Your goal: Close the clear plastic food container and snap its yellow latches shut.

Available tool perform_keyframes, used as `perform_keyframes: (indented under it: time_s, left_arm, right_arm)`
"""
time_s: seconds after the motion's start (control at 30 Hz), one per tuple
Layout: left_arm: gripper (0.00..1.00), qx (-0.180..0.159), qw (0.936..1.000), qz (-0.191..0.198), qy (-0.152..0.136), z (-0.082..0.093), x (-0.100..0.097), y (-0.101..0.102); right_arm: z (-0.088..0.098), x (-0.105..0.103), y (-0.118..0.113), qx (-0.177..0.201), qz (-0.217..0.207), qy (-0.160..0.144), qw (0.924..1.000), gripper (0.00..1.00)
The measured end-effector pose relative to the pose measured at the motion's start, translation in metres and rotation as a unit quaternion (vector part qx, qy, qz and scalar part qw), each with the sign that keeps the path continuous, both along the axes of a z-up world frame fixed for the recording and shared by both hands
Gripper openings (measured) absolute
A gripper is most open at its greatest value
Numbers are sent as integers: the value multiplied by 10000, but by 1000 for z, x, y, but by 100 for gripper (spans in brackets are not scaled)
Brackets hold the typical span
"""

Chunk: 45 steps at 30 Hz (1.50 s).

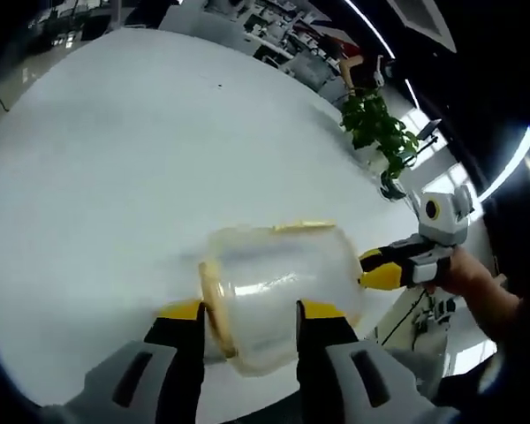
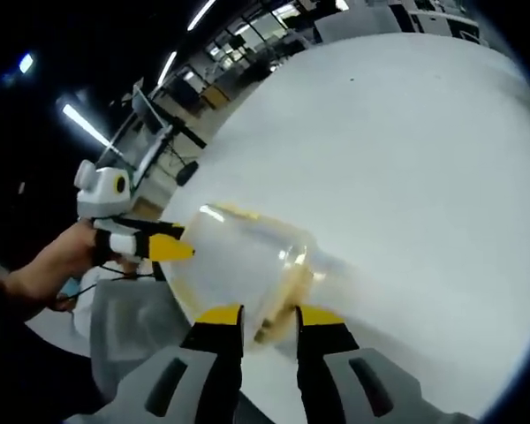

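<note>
The clear plastic container (image 1: 274, 287) with yellow trim is tilted over the white table (image 1: 141, 150) and blurred. My left gripper (image 1: 252, 311) has it between its yellow-tipped jaws, which press on the end with the yellow rim (image 1: 214, 305). The right gripper (image 1: 382, 268) comes in from the right, held by a hand, its tips against the container's far side. In the right gripper view the container (image 2: 247, 265) sits just above my right gripper (image 2: 269, 316), whose jaws close on its yellowish lower edge. The left gripper (image 2: 170, 248) meets the container from the left.
The table's edge (image 2: 159, 327) runs close under the container. A potted plant (image 1: 378, 132) stands past the table's far side. Office desks and chairs (image 1: 283, 35) fill the background. A wide bare stretch of table (image 2: 424, 177) lies beyond the container.
</note>
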<state>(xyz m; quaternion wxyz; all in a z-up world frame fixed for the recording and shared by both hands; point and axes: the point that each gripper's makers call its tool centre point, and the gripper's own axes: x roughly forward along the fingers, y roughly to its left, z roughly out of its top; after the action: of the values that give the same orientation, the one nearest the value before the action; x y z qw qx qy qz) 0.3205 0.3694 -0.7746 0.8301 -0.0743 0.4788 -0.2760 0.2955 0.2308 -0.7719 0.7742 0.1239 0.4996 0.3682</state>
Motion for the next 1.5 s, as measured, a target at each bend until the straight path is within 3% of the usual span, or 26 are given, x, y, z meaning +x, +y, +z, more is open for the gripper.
perform_keyframes:
  time_s: [0.03, 0.07, 0.2, 0.3, 0.43, 0.5, 0.6, 0.73, 0.87, 1.17, 1.27, 1.4, 1.5]
  left_arm:
    - [38, 288, 9995, -53, -116, 5, 1, 8]
    - [38, 362, 9991, -134, -182, 7, 2, 9]
    - [40, 363, 9982, -240, -421, 23, 9, 9]
    - [40, 439, 9956, -522, -643, 31, 8, 4]
    - [40, 325, 9903, -962, -949, 41, 4, -12]
    - [40, 89, 9926, -886, -820, 44, 0, -19]
    - [40, 52, 9907, -1007, -917, 47, -1, -25]
    - [39, 179, 9838, -1464, -1015, 44, -4, -30]
    - [36, 61, 9781, -1734, -1147, 50, -4, -39]
    - [36, 198, 9705, -2096, -1174, 44, -2, -41]
    - [36, 231, 9669, -2258, -1165, 43, -4, -42]
    - [36, 332, 9610, -2441, -1260, 43, -3, -42]
    - [35, 470, 9487, -2792, -1406, 42, -4, -45]
  right_arm:
    - [0, 0, 1, -1, -1, 10, 10000, 21]
    - [0, -1, 2, -10, 32, 3, 10000, 21]
    - [0, -2, 6, -79, 185, -30, 9998, 21]
    - [3, 5, 2, -385, 461, -393, 9974, 19]
    - [15, 8, 4, -427, 607, -539, 9958, 19]
    - [22, 13, 4, -371, 607, -690, 9951, 20]
    - [30, 18, 7, -226, 538, -683, 9960, 20]
    - [36, 21, 15, -139, 600, -733, 9954, 20]
    - [42, 23, 26, -54, 716, -784, 9943, 20]
    - [40, 20, 46, -254, 1176, -971, 9880, 20]
    - [40, 21, 50, -330, 1346, -1142, 9837, 25]
    - [39, 22, 53, -474, 1562, -1309, 9779, 25]
    - [38, 22, 56, -508, 1683, -1364, 9749, 25]
